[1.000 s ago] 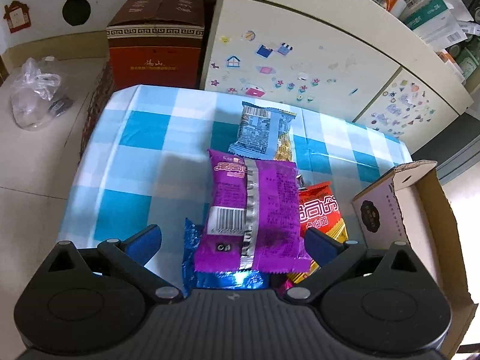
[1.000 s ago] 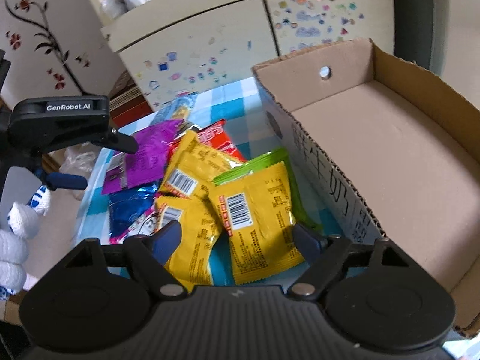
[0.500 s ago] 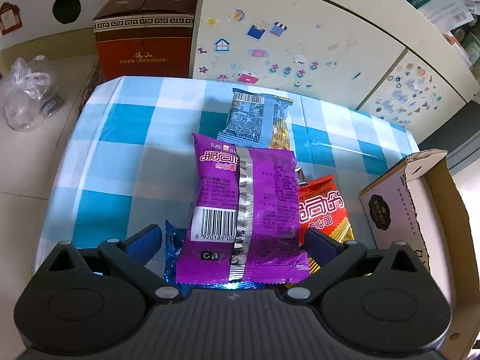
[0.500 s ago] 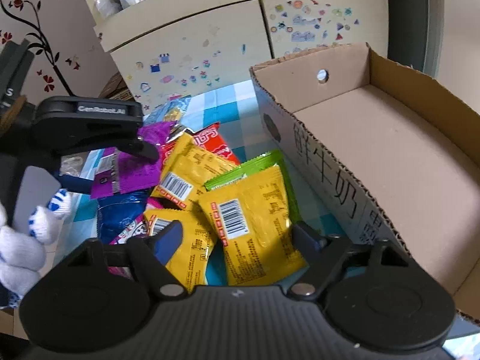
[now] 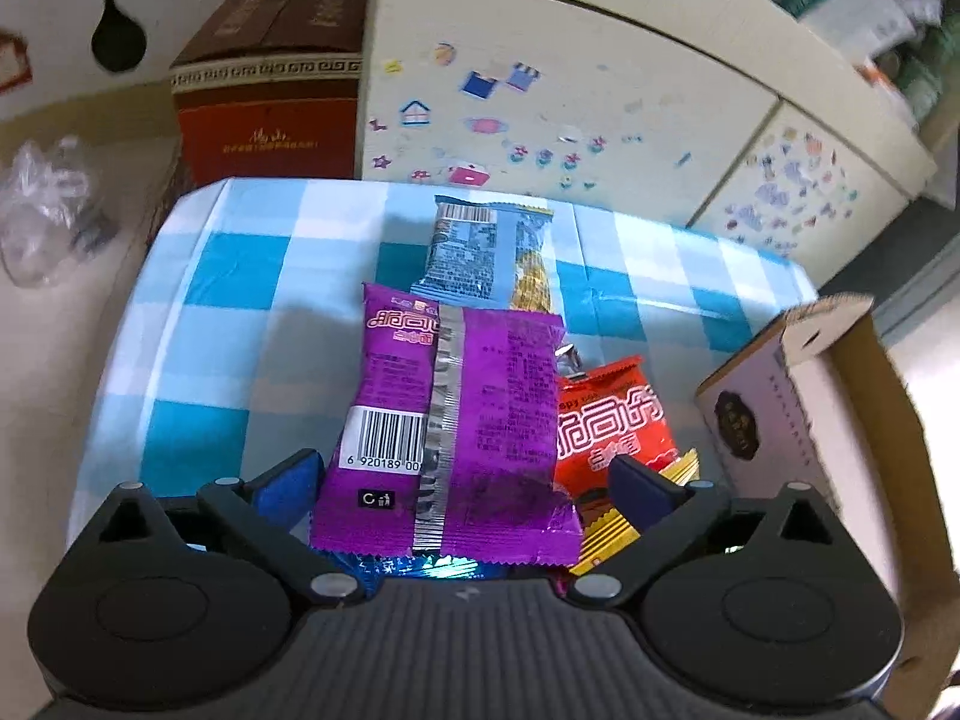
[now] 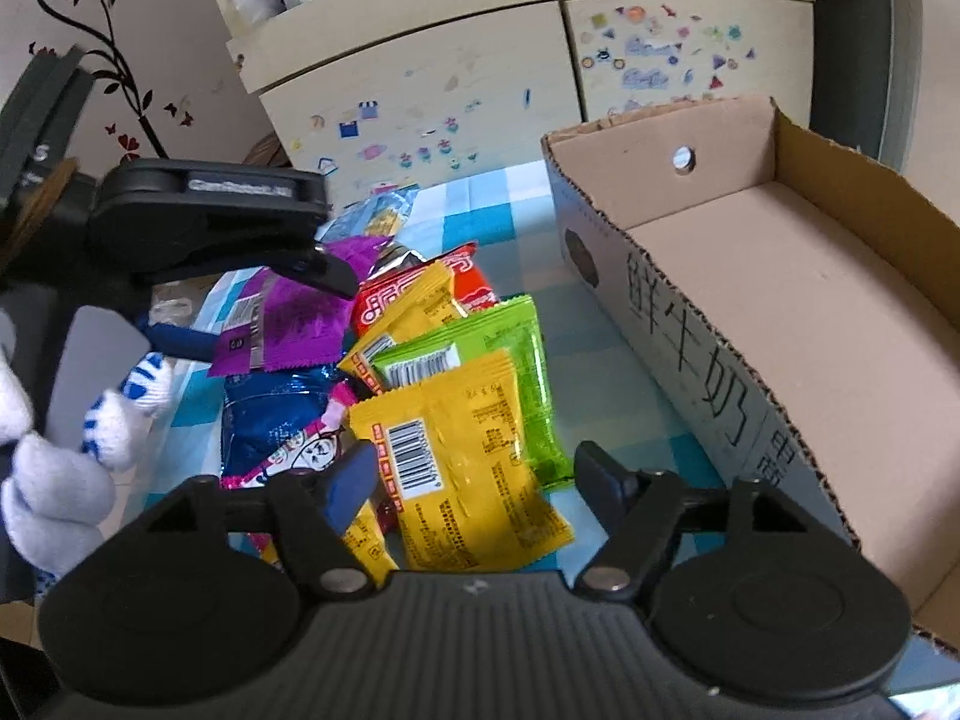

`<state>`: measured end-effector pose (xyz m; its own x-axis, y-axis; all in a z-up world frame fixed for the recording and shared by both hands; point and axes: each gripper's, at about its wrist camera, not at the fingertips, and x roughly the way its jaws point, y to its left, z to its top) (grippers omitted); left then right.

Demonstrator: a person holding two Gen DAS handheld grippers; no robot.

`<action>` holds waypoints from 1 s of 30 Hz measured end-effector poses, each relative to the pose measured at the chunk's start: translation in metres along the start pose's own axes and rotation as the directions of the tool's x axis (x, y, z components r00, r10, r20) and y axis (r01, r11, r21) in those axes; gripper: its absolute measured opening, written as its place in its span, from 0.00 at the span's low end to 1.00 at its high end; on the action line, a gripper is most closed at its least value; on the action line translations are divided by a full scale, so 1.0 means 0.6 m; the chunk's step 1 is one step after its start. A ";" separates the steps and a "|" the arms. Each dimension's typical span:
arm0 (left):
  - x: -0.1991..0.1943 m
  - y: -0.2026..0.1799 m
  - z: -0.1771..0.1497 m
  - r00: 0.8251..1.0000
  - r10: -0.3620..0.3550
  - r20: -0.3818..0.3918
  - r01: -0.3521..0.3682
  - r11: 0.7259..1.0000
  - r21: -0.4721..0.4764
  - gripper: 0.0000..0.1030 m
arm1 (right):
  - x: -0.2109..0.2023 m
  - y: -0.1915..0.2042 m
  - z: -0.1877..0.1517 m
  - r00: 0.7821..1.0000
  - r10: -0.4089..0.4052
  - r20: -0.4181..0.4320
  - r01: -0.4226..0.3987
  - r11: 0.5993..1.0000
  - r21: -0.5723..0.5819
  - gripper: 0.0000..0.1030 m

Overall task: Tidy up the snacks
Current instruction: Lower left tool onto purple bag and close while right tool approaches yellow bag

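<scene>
Over the snack pile, right gripper [image 6: 474, 474] fingers have just been opening, straddling the yellow packet [image 6: 468, 468] unpinched, while left gripper [image 5: 462, 480] gapes around the purple packet [image 5: 456, 432], so squeeze mid-packet before lifting toward the cardboard box [image 6: 798, 276].

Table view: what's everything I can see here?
Purple packet: 1, purple, atop pile
Yellow packets: at least 3, yellow, pile front
Green packet: 1, green, under front yellow
Red packet: 1, red, right of purple
Blue packet: 1, dark blue, under purple
Grey-blue packet: 1, far, apart
Box: 1, brown, empty, right of pile
Tablecloth: 1, blue-white check
Cabinet: 1, cream, stickered, behind
Glove: 1, white-blue, holding left tongs
Left tongs: black, open around purple packet
Right tongs: black, just been opening, yellow packet between, unpressed
</scene>
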<state>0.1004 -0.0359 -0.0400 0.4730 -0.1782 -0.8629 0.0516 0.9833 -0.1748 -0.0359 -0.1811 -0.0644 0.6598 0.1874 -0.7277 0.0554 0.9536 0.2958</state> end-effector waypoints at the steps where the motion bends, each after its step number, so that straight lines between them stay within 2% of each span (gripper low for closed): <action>1: 0.002 -0.003 -0.002 1.000 0.010 0.001 -0.010 1.000 0.010 0.99 | 0.002 0.001 -0.001 1.000 0.003 -0.005 -0.003 1.000 -0.002 0.73; 12: 0.022 0.000 -0.008 0.999 0.048 -0.010 -0.048 0.999 0.011 1.00 | 0.018 0.012 -0.010 1.000 -0.014 -0.024 0.013 0.999 -0.048 0.73; 17: 0.022 0.006 -0.008 0.999 0.043 -0.009 -0.043 0.999 -0.008 0.97 | 0.017 0.011 -0.011 1.000 -0.014 -0.026 0.012 0.999 -0.044 0.62; 19: 0.019 0.007 -0.008 0.999 0.046 -0.006 -0.046 0.999 -0.005 0.91 | 0.016 0.011 -0.011 1.000 -0.012 -0.025 0.011 0.999 -0.033 0.60; 24: 0.002 0.016 -0.006 1.000 0.013 0.012 -0.012 0.999 -0.038 0.90 | 0.003 0.011 -0.003 1.000 0.004 -0.006 -0.004 1.000 -0.015 0.55; 30: -0.027 0.014 -0.008 0.999 0.024 0.044 -0.023 1.000 -0.021 0.90 | -0.010 0.014 0.007 1.000 0.022 0.005 -0.022 1.000 0.006 0.51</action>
<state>0.0892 -0.0252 -0.0299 0.5127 -0.1524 -0.8450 0.0224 0.9862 -0.1642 -0.0363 -0.1749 -0.0551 0.6644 0.2075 -0.7180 0.0453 0.9477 0.3158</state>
